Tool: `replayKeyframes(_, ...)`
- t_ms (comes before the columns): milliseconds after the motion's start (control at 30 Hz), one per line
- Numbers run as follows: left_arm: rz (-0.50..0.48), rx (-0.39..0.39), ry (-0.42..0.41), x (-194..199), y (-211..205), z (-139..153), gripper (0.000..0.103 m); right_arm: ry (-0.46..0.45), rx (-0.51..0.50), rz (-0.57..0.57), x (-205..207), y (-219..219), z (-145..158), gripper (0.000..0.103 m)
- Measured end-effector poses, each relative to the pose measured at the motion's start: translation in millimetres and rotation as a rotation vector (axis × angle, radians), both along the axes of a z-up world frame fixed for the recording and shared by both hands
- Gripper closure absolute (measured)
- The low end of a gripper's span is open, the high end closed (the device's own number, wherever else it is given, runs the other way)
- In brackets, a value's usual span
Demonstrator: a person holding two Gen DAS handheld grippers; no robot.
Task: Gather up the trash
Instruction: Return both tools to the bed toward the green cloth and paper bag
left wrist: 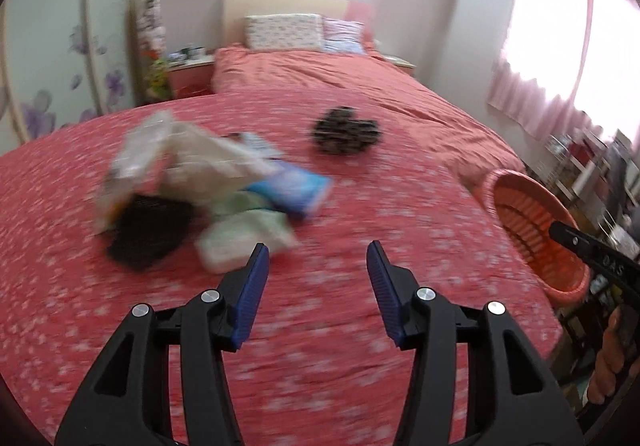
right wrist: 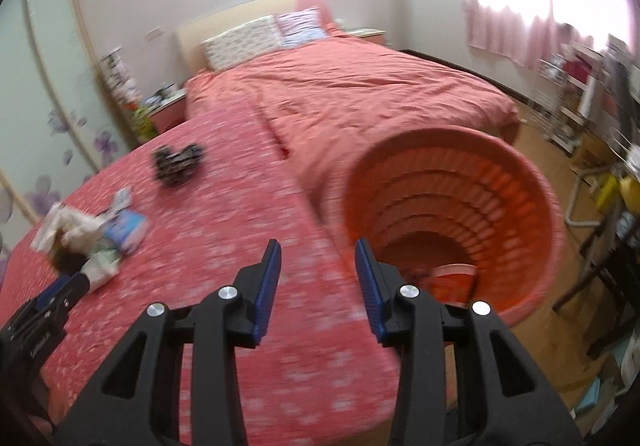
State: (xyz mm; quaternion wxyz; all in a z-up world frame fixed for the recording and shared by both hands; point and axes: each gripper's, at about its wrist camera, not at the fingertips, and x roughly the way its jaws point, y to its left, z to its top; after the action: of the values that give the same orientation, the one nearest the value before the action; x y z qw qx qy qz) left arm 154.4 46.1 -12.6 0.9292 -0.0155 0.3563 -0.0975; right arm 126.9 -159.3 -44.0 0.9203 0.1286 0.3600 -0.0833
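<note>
A heap of trash [left wrist: 208, 190] lies on the near part of the bed [left wrist: 360, 230], toward its left side: crumpled white paper, a clear wrapper, a pale green packet [left wrist: 244, 242], a blue-and-white pack [left wrist: 292, 190] and a flat black mesh piece [left wrist: 150, 230], all overlapping and blurred. I judge it light, soft and crinkly, apt to slip, so the green packet's near edge, closest to my left gripper [left wrist: 318, 266], looks the best place to pinch. That gripper hangs just short of the heap, jaws wide and empty. My right gripper [right wrist: 318, 266] is also spread and empty, above the bed's edge beside the orange slatted basket [right wrist: 520, 182], which stands off the bed's right side with a red item [right wrist: 452, 282] at its bottom. A dark patterned bundle [left wrist: 346, 130] sits farther up the bed, well apart from the heap. Pillows [left wrist: 284, 31] rest at the headboard. Nothing blocks the way between heap and basket.
</note>
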Motion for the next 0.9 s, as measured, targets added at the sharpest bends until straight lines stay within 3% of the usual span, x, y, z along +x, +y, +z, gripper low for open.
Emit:
replayKeyframes(400,0.225,-0.007,0.000,-6,121,-5,0.050,0.019,0.038,0.311,43,159,-8,0.064)
replayKeyframes(700,0.303,-0.041,0.009,-6,173,-11,0.050,0.028,0.030,0.371,75,213,-19,0.056)
replayKeyframes(900,0.317,-0.055,0.021,-1,188,-18,0.050,0.057,-0.031,0.384,94,233,-27,0.050)
